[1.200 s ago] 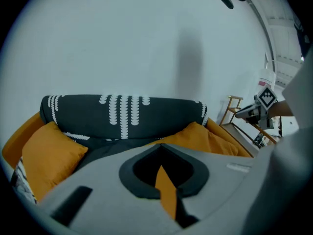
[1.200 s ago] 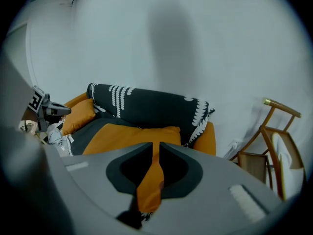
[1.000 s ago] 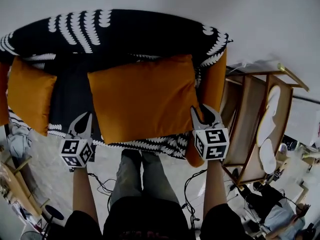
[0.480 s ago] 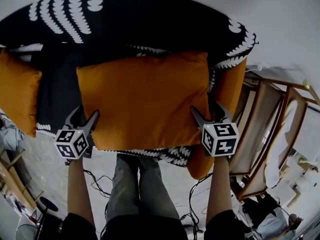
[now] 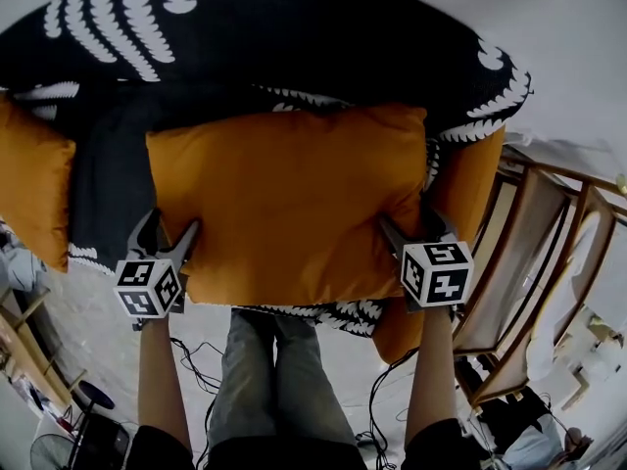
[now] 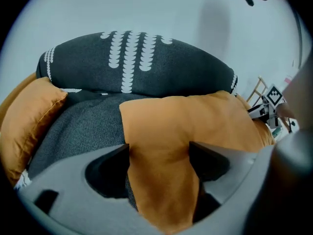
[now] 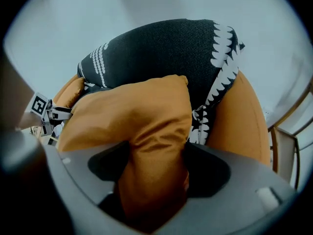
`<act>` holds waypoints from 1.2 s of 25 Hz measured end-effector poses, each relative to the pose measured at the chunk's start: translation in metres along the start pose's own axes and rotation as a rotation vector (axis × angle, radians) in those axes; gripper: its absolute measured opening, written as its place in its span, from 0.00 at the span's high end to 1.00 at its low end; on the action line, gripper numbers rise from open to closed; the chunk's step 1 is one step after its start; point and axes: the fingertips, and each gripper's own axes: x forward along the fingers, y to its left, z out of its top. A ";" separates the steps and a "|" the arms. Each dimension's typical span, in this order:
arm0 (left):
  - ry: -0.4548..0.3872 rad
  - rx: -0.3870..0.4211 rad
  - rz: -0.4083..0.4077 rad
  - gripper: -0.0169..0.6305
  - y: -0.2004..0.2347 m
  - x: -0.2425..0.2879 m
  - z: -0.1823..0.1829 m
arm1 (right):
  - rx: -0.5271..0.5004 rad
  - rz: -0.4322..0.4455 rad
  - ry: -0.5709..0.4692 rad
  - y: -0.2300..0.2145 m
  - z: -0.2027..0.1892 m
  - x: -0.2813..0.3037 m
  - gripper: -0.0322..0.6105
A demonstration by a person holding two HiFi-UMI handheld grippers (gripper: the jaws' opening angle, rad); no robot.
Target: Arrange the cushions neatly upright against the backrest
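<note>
A large orange cushion (image 5: 289, 204) lies across the dark seat (image 5: 113, 179) in front of the black, white-patterned backrest (image 5: 265, 37). My left gripper (image 5: 168, 231) is at its near left corner and my right gripper (image 5: 407, 218) at its near right corner. Both have just been opening their jaws. In the left gripper view the cushion corner (image 6: 161, 180) sits loose between the wide jaws of the left gripper (image 6: 159, 155). The right gripper view shows the other corner (image 7: 154, 180) bulging between the spread jaws of the right gripper (image 7: 156, 155). A second orange cushion (image 5: 29, 184) leans at the left.
A third orange cushion (image 5: 472, 179) stands at the seat's right end. A wooden rack (image 5: 549, 253) stands close on the right. Cables (image 5: 196, 360) run over the floor beside the person's legs (image 5: 279, 380). Clutter lies at the lower left.
The big cushion has come down onto the seat with both grippers following it. Both pairs of jaws have spread from pinching the corners to standing wide.
</note>
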 end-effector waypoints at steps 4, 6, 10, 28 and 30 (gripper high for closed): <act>0.001 -0.107 -0.062 0.33 0.004 0.010 -0.008 | 0.015 0.020 0.009 0.002 -0.004 0.005 0.42; 0.012 -0.153 -0.129 0.40 -0.002 0.014 -0.010 | -0.009 0.016 0.013 0.005 -0.005 0.006 0.49; 0.049 -0.125 -0.183 0.66 -0.018 0.014 -0.004 | -0.071 0.000 -0.024 0.009 -0.002 0.003 0.59; -0.242 0.167 -0.161 0.82 -0.045 -0.080 0.111 | -0.107 -0.122 -0.330 0.037 0.042 -0.096 0.70; -0.287 0.208 -0.154 0.83 -0.048 -0.087 0.138 | -0.091 -0.135 -0.370 0.035 0.056 -0.107 0.70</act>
